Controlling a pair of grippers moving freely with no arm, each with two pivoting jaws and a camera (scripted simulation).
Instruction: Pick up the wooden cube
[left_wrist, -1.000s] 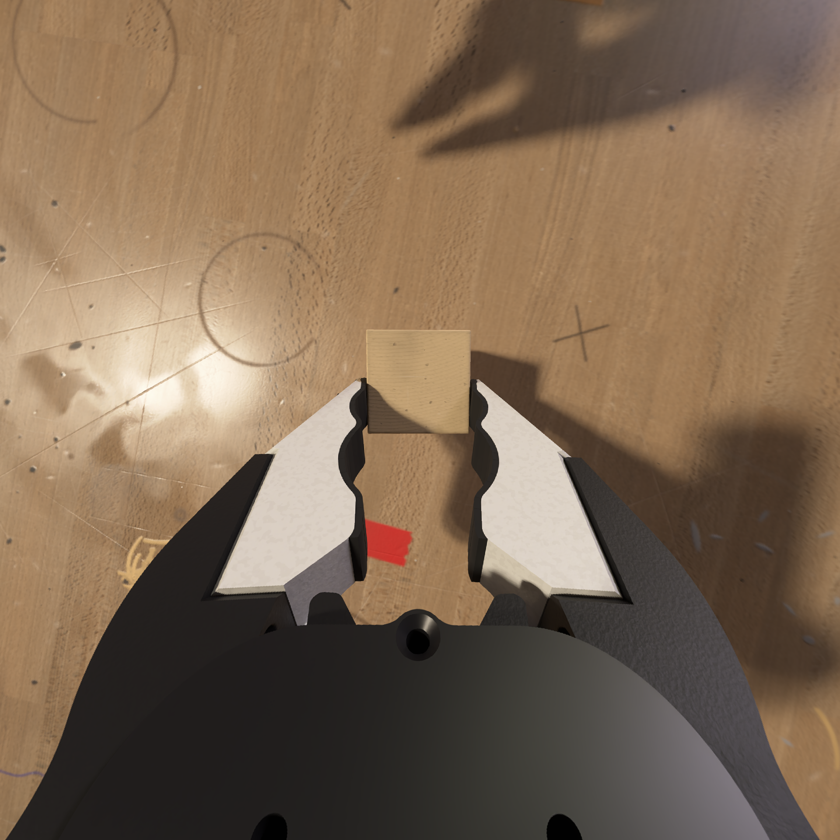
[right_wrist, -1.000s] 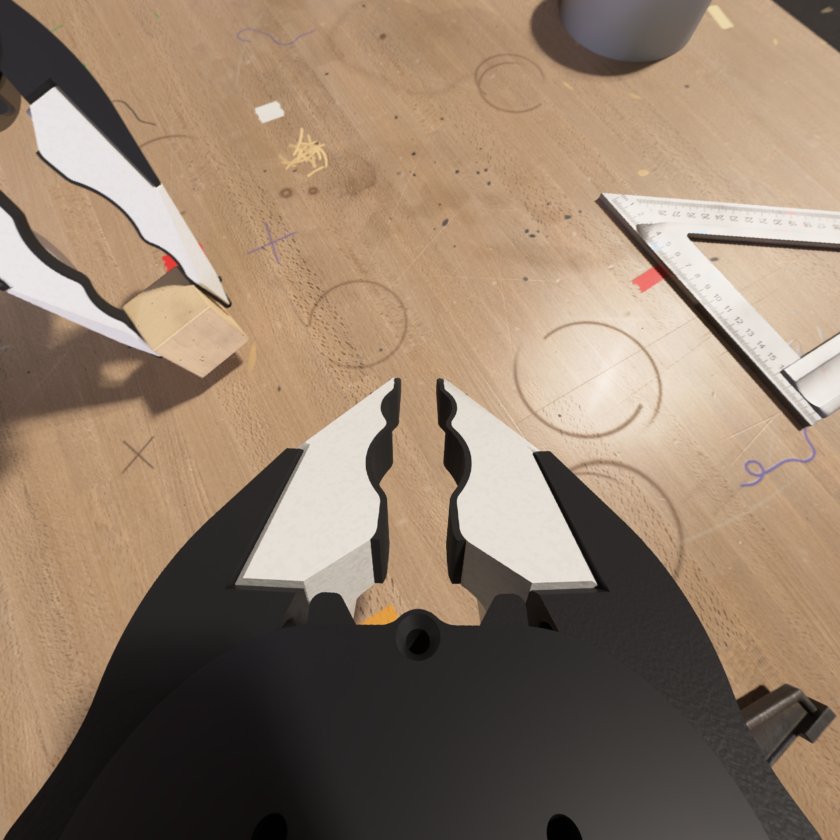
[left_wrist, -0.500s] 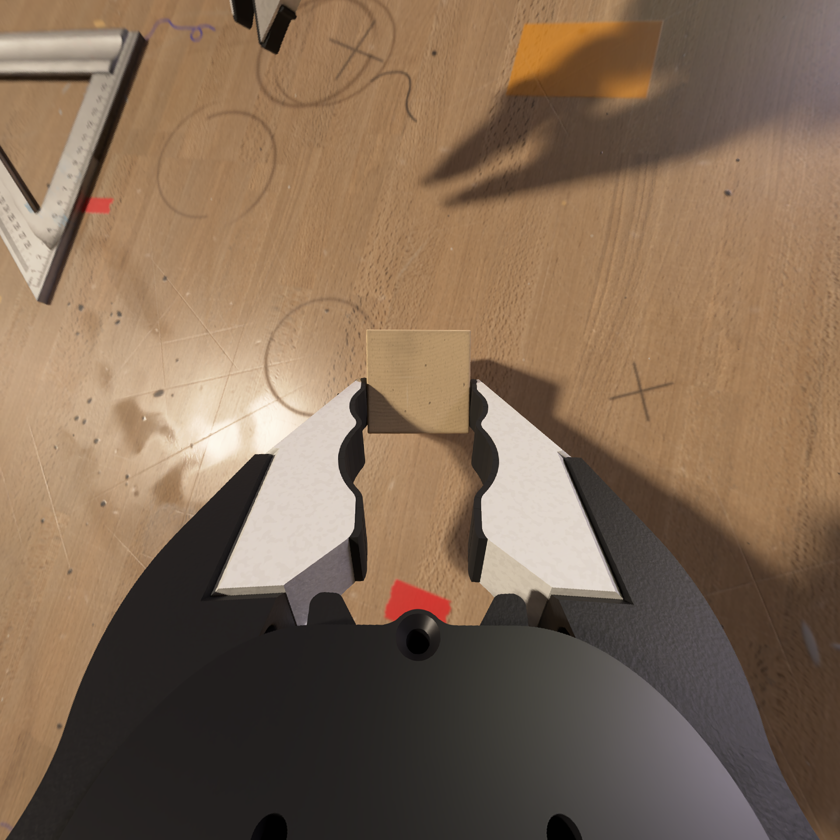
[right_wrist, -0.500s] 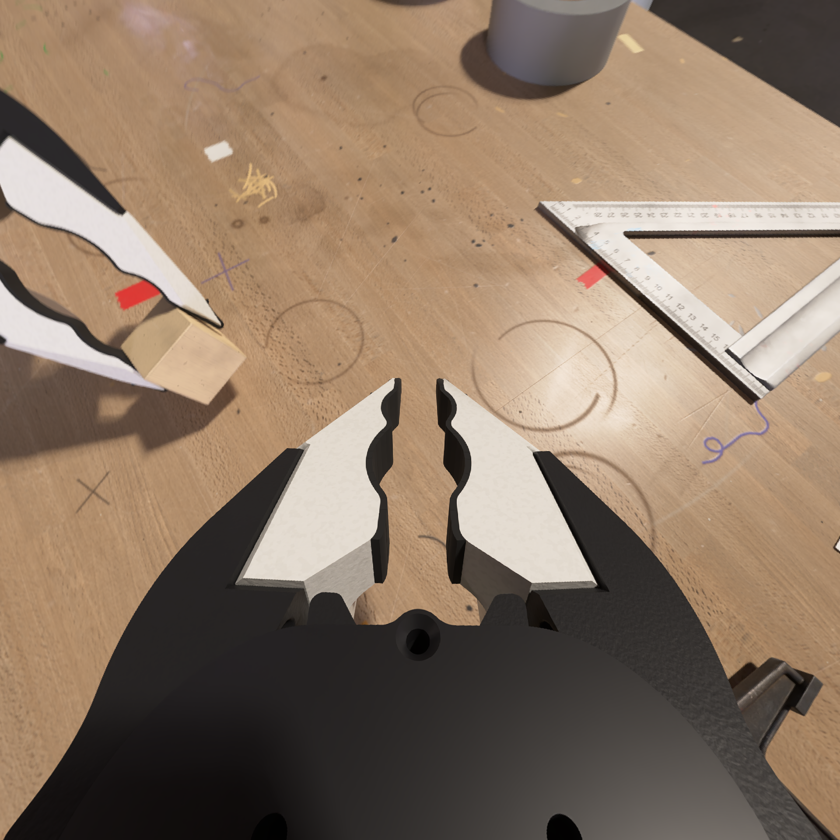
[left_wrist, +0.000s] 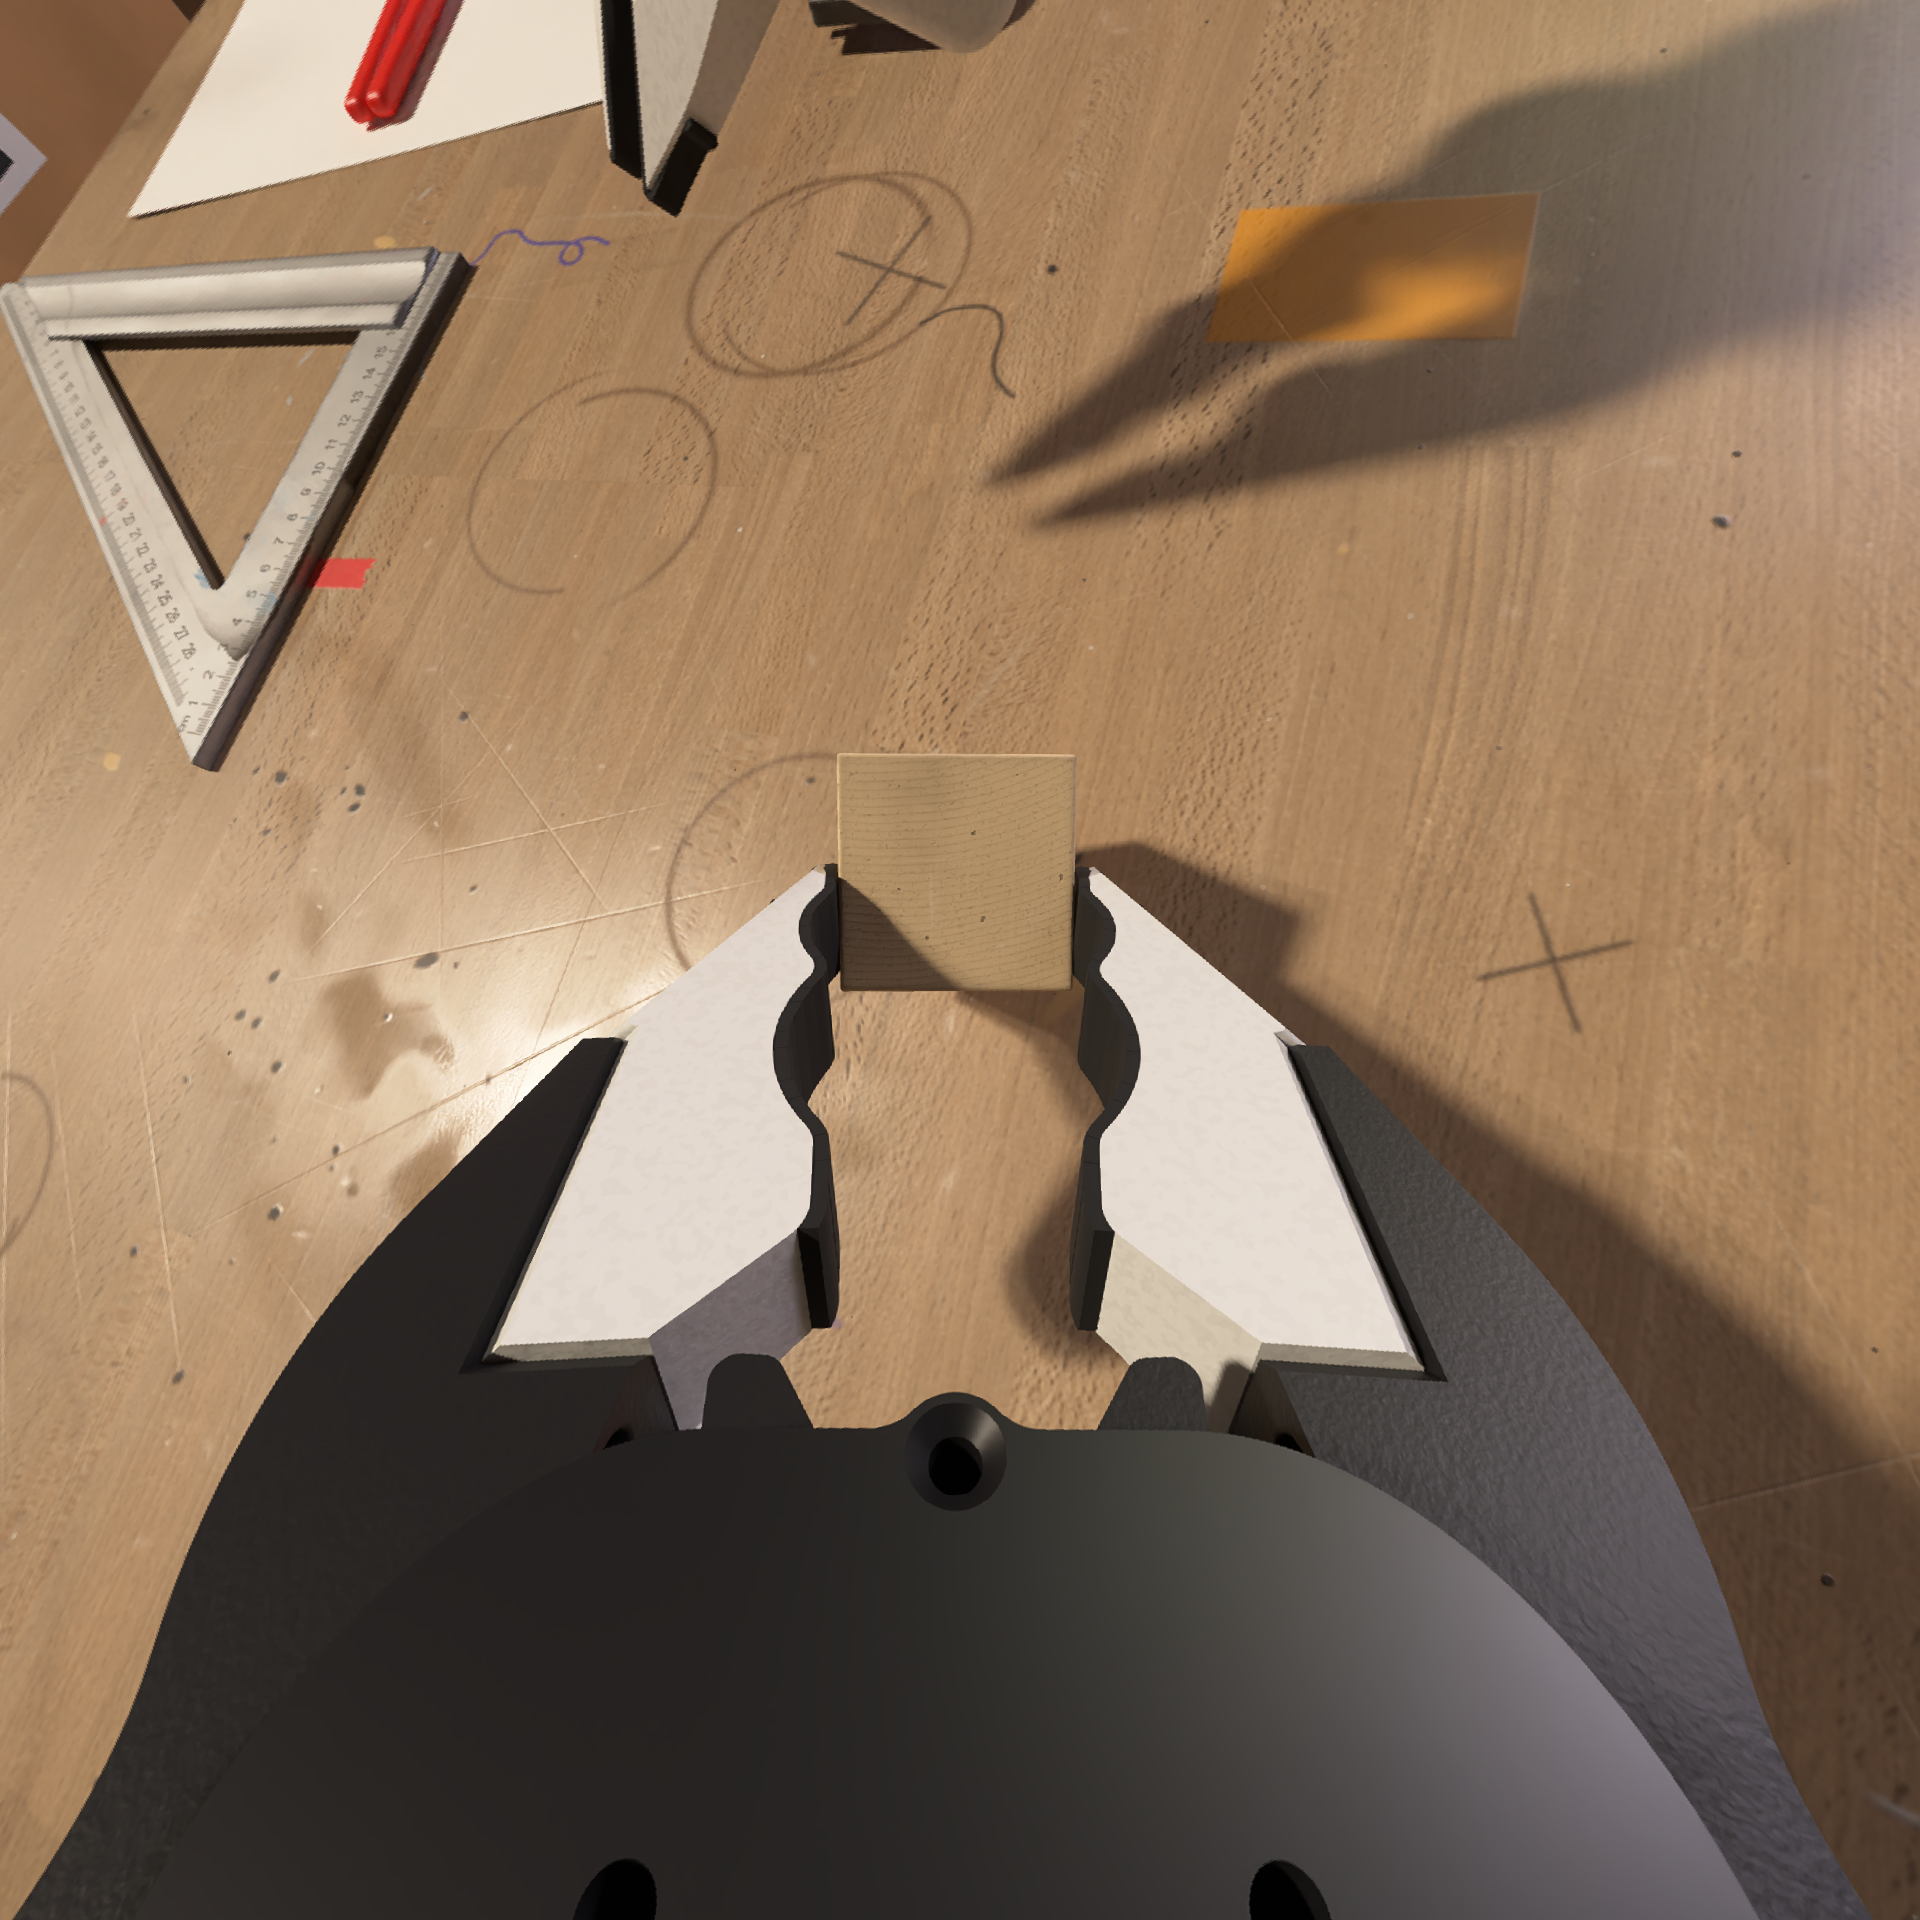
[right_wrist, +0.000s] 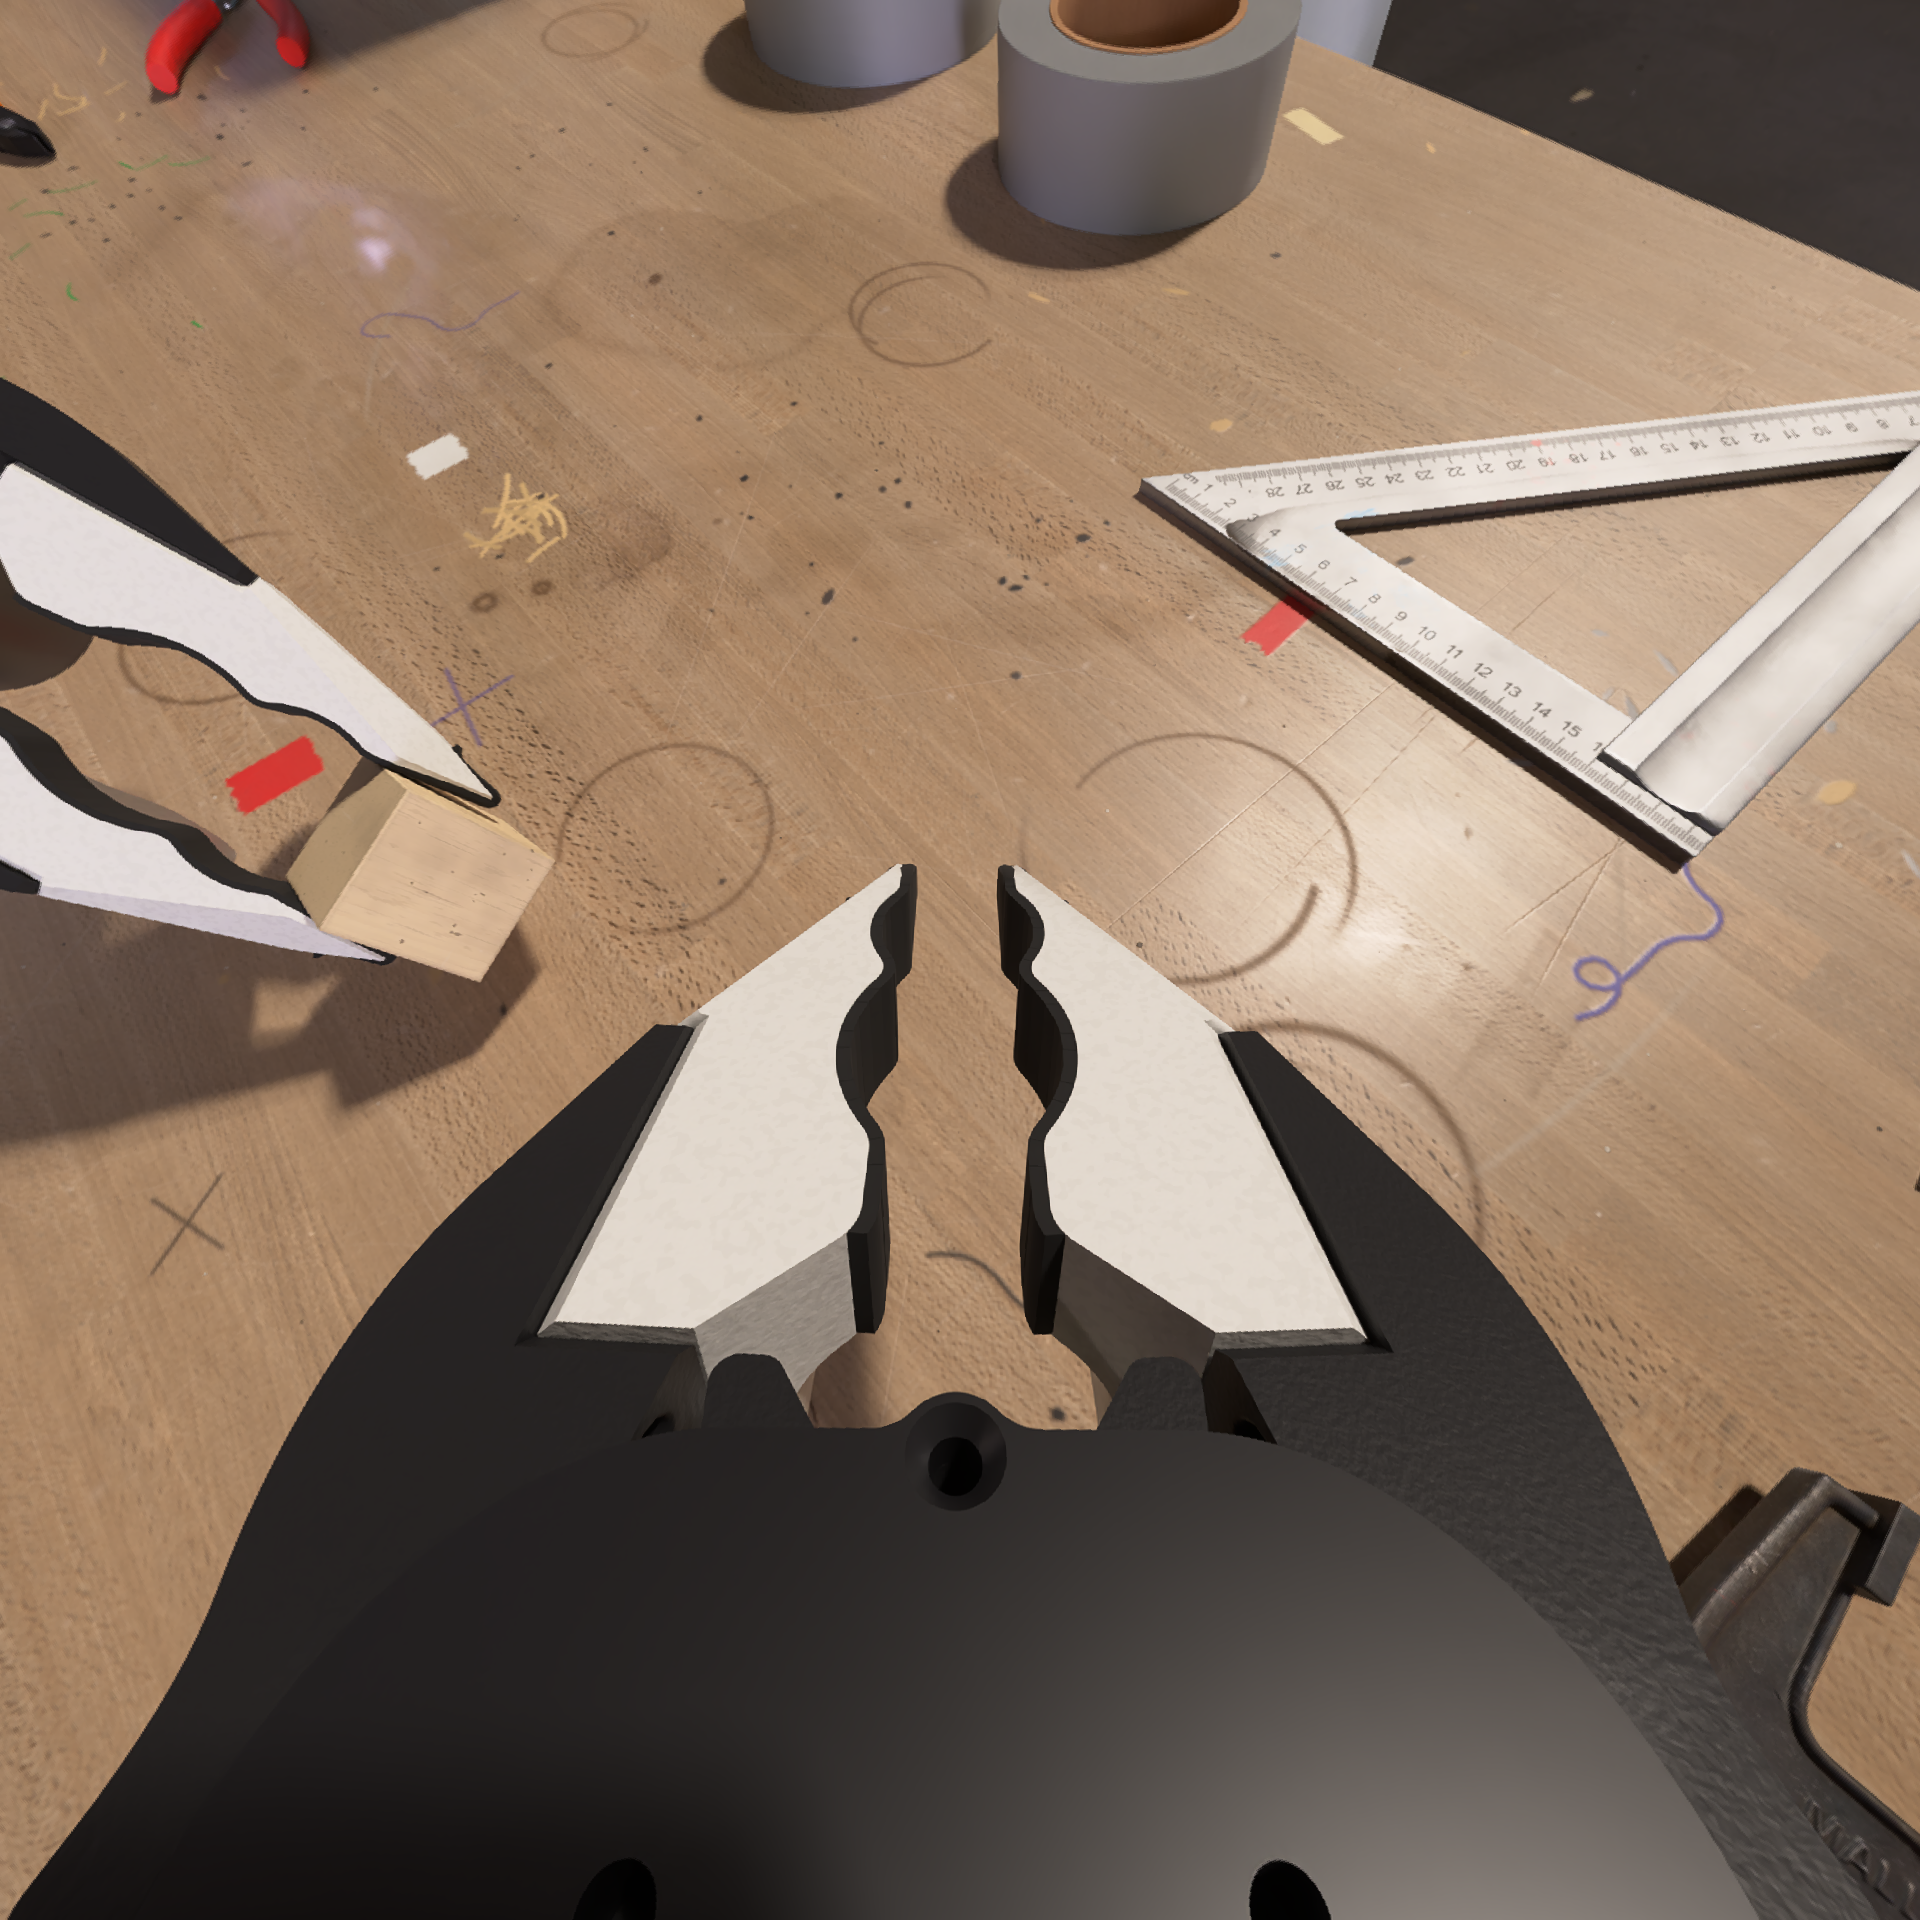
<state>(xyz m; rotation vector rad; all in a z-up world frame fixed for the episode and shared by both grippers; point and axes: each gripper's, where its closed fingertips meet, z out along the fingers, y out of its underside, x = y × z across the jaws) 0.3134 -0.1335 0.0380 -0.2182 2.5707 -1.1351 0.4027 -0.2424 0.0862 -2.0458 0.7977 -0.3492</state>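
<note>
**Scuffed workbench, cube pinched at the fingertips**

Scratched wooden bench top (right_wrist: 1039, 644) lies under everything. The pale square wooden cube (left_wrist: 954, 873) sits straight ahead of the left gripper (left_wrist: 954, 914), clamped between its two white fingers at their very tips and, judging by its shadow, clear of the wood. No long axis matters: flat faces meet the pads. The right gripper (right_wrist: 956, 883) hovers empty, jaws narrowly apart, the cube off to its left (right_wrist: 421, 878). A steel triangular square (right_wrist: 1558, 623) lies well apart. Next, I judge, a straight rise; the shallow hold could slip.
</note>
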